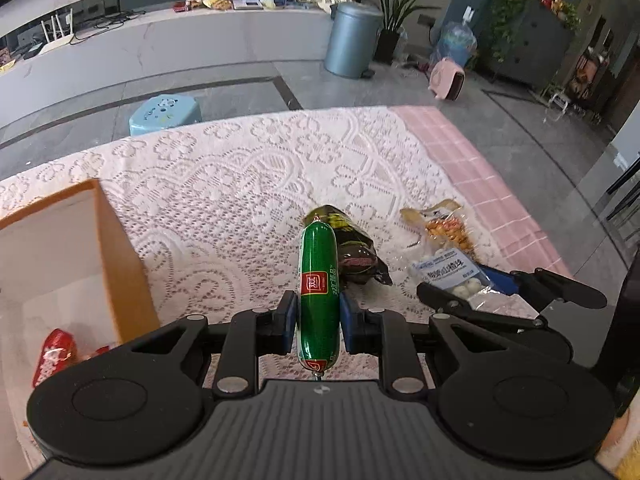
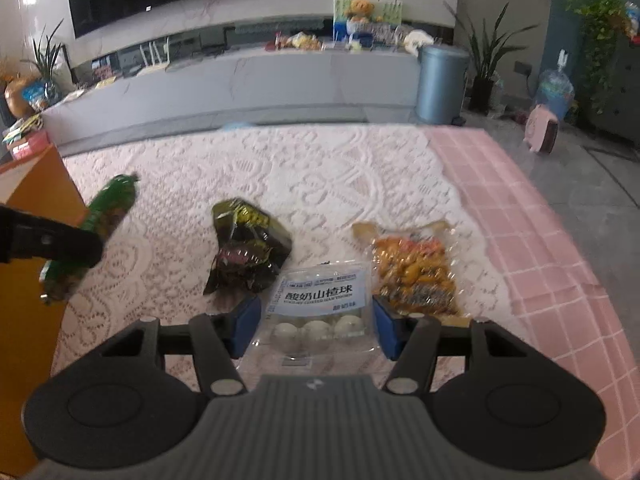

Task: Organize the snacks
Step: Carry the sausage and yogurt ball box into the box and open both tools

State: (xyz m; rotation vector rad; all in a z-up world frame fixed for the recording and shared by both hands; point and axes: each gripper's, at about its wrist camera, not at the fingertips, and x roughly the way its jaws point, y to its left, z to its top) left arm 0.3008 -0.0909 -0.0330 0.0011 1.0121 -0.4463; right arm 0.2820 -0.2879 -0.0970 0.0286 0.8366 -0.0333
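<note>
The left tongs are clenched on a green sausage, gripped about mid-length and held above the lace-covered table beside the open box (a red packet already lies inside). The sausage looks light, firm and glossy, so a mid-body grip seems safest against slipping. The right tongs straddle a clear pack of white balls; whether their pads press it cannot be told, and this thin, crushable pack is best held by its side edges.
</note>
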